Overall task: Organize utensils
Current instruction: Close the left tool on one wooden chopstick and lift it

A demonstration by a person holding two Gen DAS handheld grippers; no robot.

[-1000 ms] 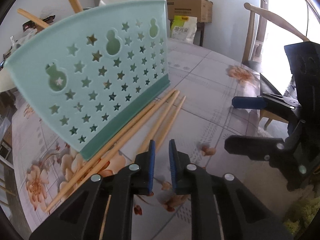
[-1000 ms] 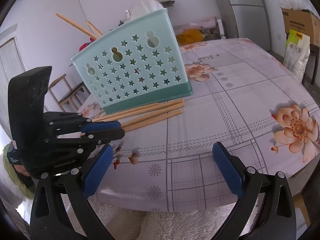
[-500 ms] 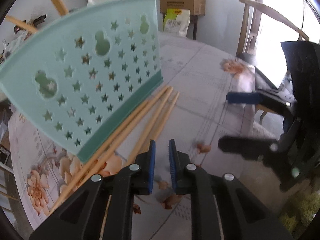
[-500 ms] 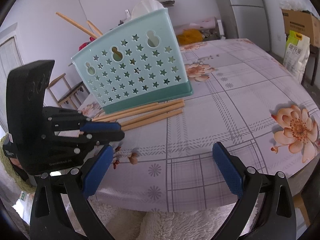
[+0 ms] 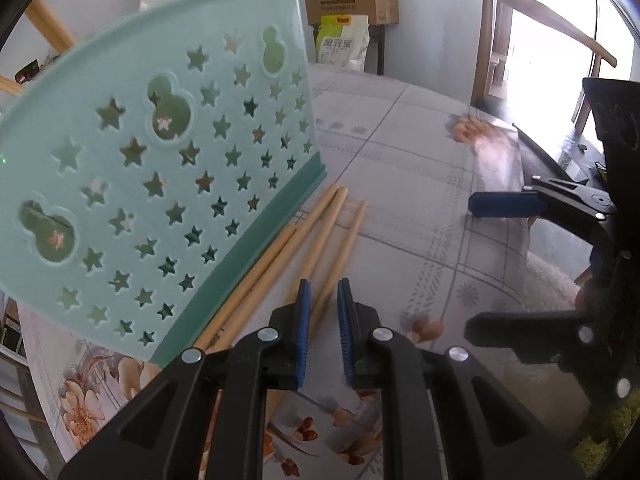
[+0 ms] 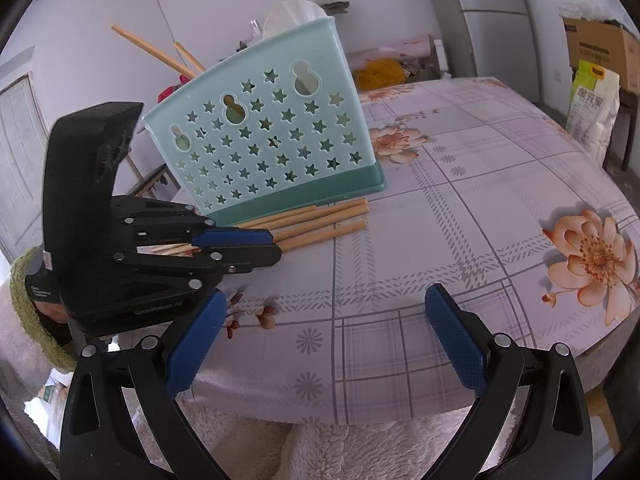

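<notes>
**Left gripper closes in over the loose chopsticks by the holder; right gripper waits wide open.**

Left wrist view: compared with a second ago, the left gripper (image 5: 322, 308) sits lower and nearer the chopsticks (image 5: 320, 240) lying on the table (image 5: 420, 184) against the teal holder (image 5: 160, 168). Its jaws are narrowed to a slit with one stick showing in the gap, though whether the pads pinch it I cannot tell; a pick-up looks imminent. Right wrist view: the right gripper (image 6: 320, 340) is unmoved, released and empty, near the table edge. The holder already contains two chopsticks (image 6: 160, 54) leaning out of its top; four remain outside.
</notes>
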